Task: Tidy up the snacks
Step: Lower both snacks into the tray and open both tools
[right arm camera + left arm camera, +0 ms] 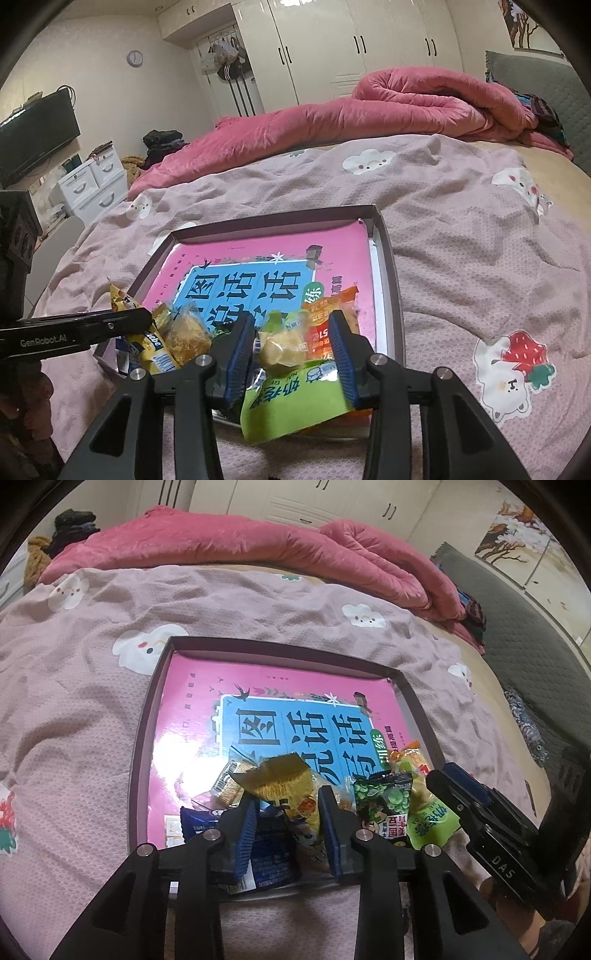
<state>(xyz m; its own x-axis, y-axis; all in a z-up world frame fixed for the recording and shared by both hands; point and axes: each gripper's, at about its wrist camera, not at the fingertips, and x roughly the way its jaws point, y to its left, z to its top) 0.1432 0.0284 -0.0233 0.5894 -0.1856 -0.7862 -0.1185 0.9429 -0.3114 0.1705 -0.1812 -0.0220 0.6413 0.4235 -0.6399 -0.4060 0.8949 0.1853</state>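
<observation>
The left hand-held gripper [290, 825] stands with its jaws a little apart around a yellow snack packet [286, 788], and I cannot tell if the pads press it. The right hand-held gripper [291, 356] has its jaws apart around a green snack packet [291, 404] with a pale yellow piece on it; a firm grip is not clear either. All snacks lie in a heap at the 6 o'clock edge of a shallow box [142, 738], which rests on the bed [74, 709] and has a pink book cover inside. I judge the step in hand is sorting the heap. Next, each packet needs a sure hold and a free place toward 12 o'clock in the box.
</observation>
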